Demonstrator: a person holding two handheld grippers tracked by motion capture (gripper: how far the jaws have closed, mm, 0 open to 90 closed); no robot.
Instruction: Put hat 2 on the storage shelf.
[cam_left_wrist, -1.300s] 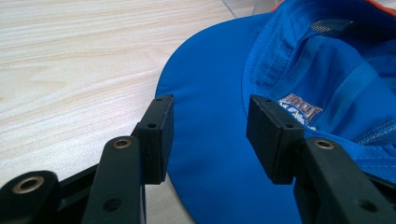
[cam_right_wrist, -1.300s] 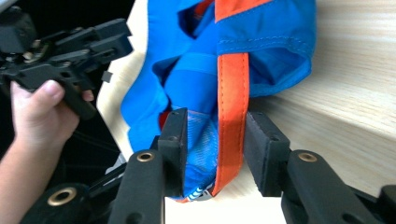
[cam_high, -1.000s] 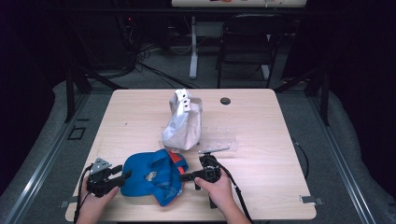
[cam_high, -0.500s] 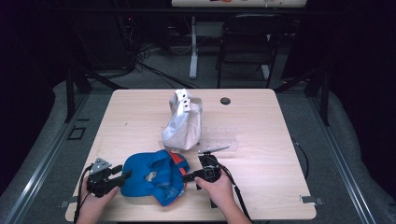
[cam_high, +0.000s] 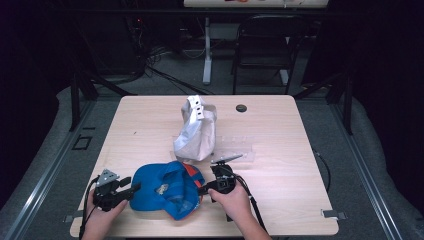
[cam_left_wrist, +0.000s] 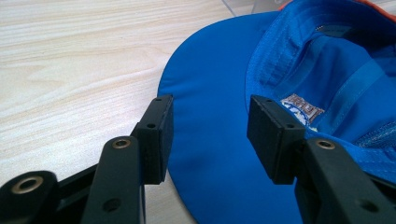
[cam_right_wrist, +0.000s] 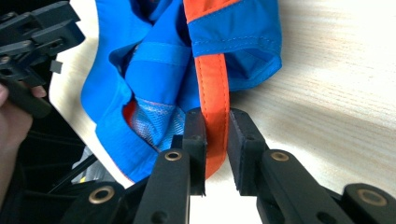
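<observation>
a: what has the right gripper (cam_right_wrist: 215, 140) got?

b: its jaws have just been closing and now pinch the orange strap (cam_right_wrist: 214, 84) at the back of the blue cap (cam_high: 167, 187). the left gripper (cam_left_wrist: 210, 135) stands apart, its pads on either side of the brim (cam_left_wrist: 205, 116) without pressing it.

a: how will the cap handle?

b: light and soft, i'd judge. the crown is floppy cloth that folds on itself; only the brim looks stiff. the strap is a fair hold for pulling, the brim the better one for lifting it flat.

a: where does it lie?

b: upside down near the front edge of the tabletop (cam_high: 300, 150), left of the middle, between the two grippers.

a: any containers?

b: a crumpled white bag (cam_high: 196, 130) stands mid-table, behind the cap. i can't tell what is inside. a clear plastic sheet (cam_high: 235, 147) lies just beside it.
</observation>
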